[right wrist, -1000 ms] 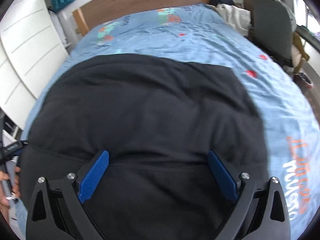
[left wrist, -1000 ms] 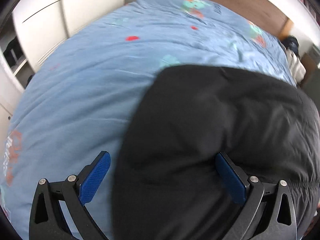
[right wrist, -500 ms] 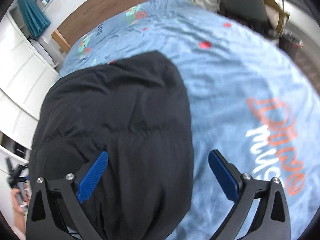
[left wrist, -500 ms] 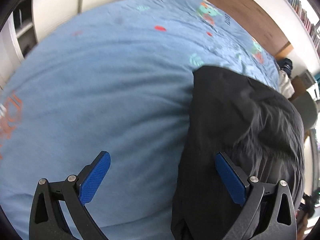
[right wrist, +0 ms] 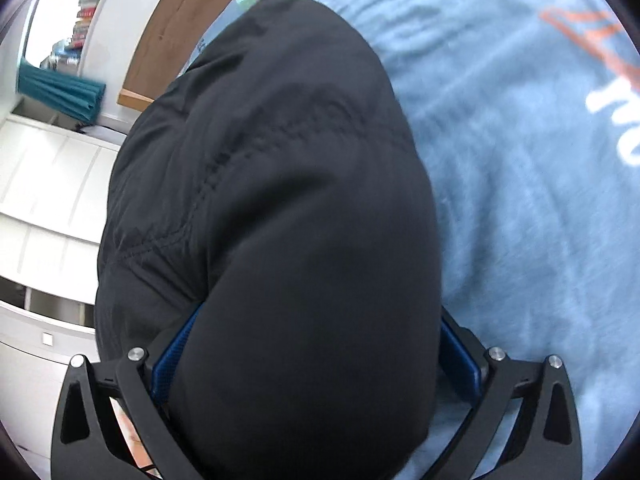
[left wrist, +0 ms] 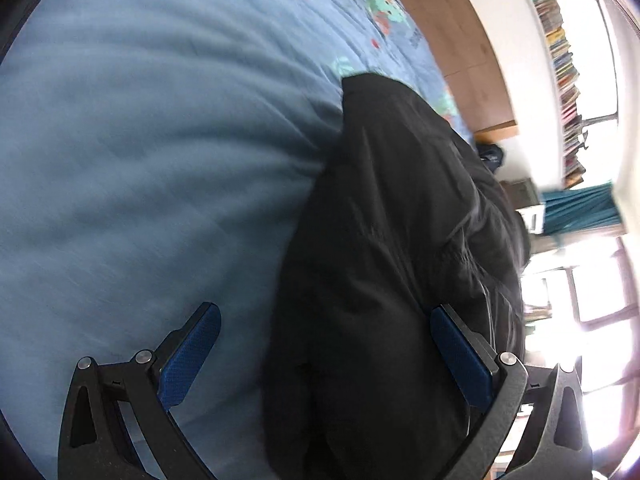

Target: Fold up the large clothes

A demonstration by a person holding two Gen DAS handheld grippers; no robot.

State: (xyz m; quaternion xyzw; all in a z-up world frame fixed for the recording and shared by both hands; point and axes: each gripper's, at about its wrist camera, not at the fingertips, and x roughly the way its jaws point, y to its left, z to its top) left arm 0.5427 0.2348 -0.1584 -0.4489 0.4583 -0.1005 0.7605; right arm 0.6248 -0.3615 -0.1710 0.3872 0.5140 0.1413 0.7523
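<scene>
A black padded jacket [left wrist: 400,220] lies bunched on a light blue printed bed cover [left wrist: 140,140]. My left gripper [left wrist: 324,320] is open and tilted at the jacket's left edge. Its right finger [left wrist: 460,360] rests against the black fabric and its left finger [left wrist: 188,360] is over bare cover. In the right wrist view the jacket [right wrist: 280,160] bulges up between the wide-open fingers of my right gripper [right wrist: 320,320], filling the gap and hiding most of both blue pads. The cover [right wrist: 520,160] lies to its right.
A wooden headboard [left wrist: 452,32] stands at the far end of the bed, with a bookshelf [left wrist: 560,60] and a teal curtain [left wrist: 580,204] beyond. White wardrobe doors [right wrist: 52,184] stand left of the bed in the right wrist view.
Both grippers have rolled and swung toward the jacket's two sides. The right one has closed in until the jacket's bulk fills the space between its fingers. Finger spacing looks unchanged.
</scene>
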